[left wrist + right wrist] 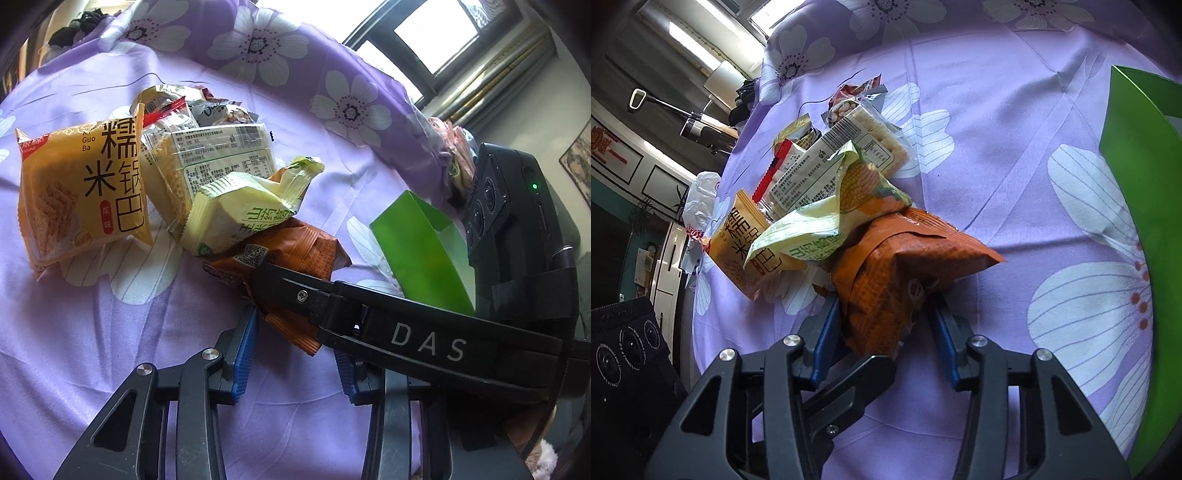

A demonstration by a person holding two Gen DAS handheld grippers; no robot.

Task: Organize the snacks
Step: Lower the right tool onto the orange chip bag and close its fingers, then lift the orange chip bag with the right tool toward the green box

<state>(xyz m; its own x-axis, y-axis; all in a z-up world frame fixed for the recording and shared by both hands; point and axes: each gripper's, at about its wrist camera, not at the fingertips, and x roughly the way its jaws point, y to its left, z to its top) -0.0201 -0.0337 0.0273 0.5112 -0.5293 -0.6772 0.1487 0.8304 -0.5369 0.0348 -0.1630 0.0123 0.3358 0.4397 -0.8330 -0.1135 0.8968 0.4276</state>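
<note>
An orange-brown snack packet (295, 254) (908, 273) lies on the purple flowered sheet (92, 350), at the near end of a snack pile. My right gripper (884, 302) is shut on it, both blue pads pressing its sides. One finger (295, 291) of that gripper crosses the left wrist view from the right. My left gripper (295, 336) is shut on the packet's crimped near end, and its finger (857, 384) shows under the packet. A pale green corn packet (243, 210) (849, 199) rests on the orange one.
Behind lie a yellow rice-cracker packet (81, 192) (746, 236), a clear biscuit pack (214, 155) (827, 162) and smaller packets. A green open paper container (417, 251) (1137, 184) stands to the right. A folded flowered quilt (295, 55) bounds the far side.
</note>
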